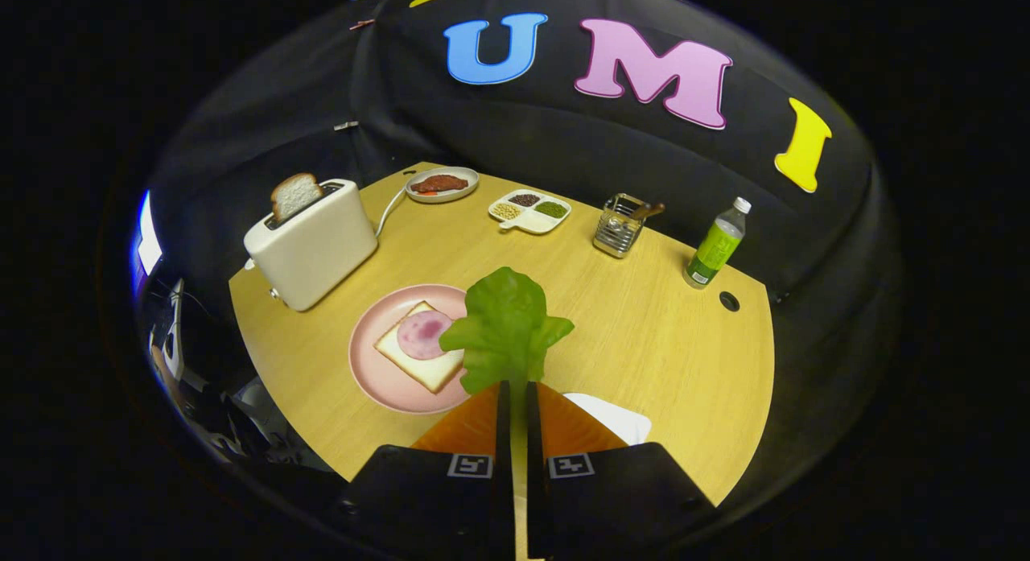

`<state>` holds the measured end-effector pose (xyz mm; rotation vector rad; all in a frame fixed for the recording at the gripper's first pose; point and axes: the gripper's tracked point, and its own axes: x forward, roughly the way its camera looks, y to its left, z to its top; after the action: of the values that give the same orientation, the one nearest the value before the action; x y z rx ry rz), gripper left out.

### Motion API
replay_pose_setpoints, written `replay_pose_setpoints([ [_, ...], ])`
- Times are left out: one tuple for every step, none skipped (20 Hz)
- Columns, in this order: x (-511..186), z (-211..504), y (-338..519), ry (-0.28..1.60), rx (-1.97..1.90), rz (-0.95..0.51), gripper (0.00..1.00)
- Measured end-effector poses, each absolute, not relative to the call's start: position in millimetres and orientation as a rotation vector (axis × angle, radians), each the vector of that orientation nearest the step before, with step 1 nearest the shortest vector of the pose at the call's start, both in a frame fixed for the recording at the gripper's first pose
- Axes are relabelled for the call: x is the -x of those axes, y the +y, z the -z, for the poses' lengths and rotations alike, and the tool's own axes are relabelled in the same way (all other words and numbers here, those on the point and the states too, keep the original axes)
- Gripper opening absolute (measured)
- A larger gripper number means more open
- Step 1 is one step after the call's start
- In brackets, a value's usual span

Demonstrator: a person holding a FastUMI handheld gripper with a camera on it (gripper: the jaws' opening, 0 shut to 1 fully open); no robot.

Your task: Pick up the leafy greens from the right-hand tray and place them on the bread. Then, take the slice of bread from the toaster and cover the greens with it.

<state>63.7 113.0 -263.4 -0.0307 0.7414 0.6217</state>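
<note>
My gripper [516, 386] is shut on the stem end of a green lettuce leaf [507, 327], held up above the table. The leaf hangs over the right rim of a pink plate [372, 376]. On that plate lies a slice of bread [425, 366] with a round slice of ham [424, 334] on it, just left of the fingers. A white toaster [312, 242] stands beyond the plate to the left, with a slice of bread [295, 195] sticking out of its slot. Part of a white tray [618, 416] shows right of the fingers.
Along the far side of the wooden table [644, 336] stand a plate of meat [441, 183], a divided white dish of beans [529, 210], a metal wire holder [620, 225] and a green-labelled bottle [714, 245]. A cable hole [729, 301] sits near the bottle.
</note>
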Motion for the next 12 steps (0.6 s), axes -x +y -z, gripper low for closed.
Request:
replay_pose_setpoints([
  [-62, 259, 123, 0.735, 0.031, -0.628, 0.1],
  [-60, 255, 133, 0.73, 0.031, -0.633, 0.1],
  [-59, 251, 142, 0.729, 0.03, -0.638, 0.1],
  [-57, 250, 152, 0.731, 0.029, -0.644, 0.1],
  [-56, 250, 162, 0.734, 0.03, -0.649, 0.1],
  [-56, 250, 171, 0.737, 0.034, -0.653, 0.11],
  [-55, 252, 180, 0.74, 0.035, -0.658, 0.1],
  [-53, 253, 189, 0.746, 0.033, -0.666, 0.11],
  [-53, 254, 198, 0.751, 0.032, -0.673, 0.1],
  [-54, 256, 205, 0.755, 0.035, -0.677, 0.11],
  [-55, 259, 209, 0.763, 0.04, -0.677, 0.1],
  [-55, 263, 215, 0.776, 0.041, -0.682, 0.1],
])
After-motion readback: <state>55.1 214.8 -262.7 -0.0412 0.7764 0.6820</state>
